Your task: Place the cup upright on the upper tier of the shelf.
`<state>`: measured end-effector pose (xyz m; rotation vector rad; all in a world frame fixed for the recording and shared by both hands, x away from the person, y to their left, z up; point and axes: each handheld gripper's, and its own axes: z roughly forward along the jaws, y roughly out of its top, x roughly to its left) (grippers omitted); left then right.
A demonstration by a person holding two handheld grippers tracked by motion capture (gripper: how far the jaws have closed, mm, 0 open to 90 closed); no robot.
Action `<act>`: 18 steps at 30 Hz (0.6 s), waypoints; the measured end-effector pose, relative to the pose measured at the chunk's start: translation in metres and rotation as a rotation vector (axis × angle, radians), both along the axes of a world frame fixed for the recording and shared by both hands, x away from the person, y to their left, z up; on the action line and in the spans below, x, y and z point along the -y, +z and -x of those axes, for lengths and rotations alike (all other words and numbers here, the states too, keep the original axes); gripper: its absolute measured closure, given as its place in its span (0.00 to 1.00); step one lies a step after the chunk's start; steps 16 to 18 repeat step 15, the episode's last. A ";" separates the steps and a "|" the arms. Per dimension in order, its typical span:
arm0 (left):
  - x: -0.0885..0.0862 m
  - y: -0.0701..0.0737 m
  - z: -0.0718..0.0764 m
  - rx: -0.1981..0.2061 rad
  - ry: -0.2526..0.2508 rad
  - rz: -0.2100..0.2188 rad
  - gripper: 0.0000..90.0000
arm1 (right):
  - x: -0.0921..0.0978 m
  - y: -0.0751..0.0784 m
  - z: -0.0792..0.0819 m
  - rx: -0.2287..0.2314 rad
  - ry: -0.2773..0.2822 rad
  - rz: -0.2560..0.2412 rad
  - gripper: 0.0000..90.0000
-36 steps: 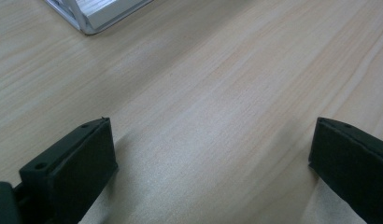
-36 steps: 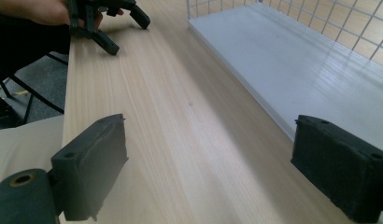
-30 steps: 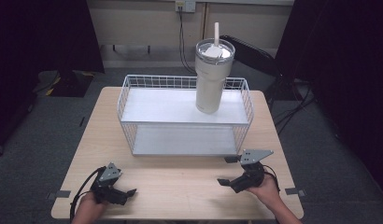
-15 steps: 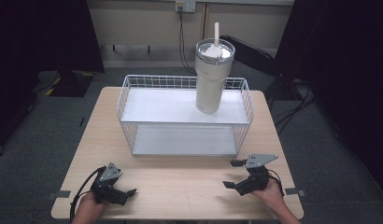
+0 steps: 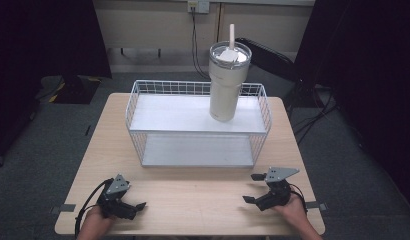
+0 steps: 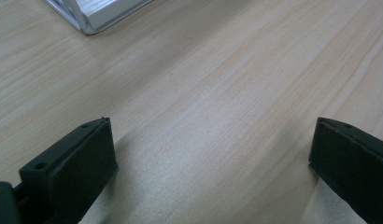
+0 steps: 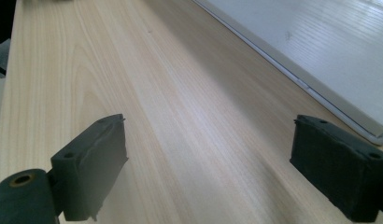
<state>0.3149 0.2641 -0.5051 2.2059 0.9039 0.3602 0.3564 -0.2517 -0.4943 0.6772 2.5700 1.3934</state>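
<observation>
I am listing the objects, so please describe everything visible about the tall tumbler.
The tumbler is cream-white and smooth, wide above and narrower toward its base. A pale lid closes it, with a white straw standing up through it. It stands upright on the upper shelf of the white wire rack, toward its far right. Nothing else touches it.

Forearms cut off at 6 o'clock in high view. Wire basket [image 6: 94,14] clipped at 11 o'clock in left gripper view; tumbler [image 5: 226,80] lettering too small.
</observation>
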 end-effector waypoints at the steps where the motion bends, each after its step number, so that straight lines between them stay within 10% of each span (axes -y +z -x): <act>1: 0.000 0.000 0.000 0.000 0.000 0.000 0.00 | 0.000 0.000 0.000 0.003 -0.001 0.009 0.11; 18: 0.000 0.000 0.000 0.000 0.000 0.000 0.00 | -0.011 -0.011 0.004 0.038 0.045 0.176 0.11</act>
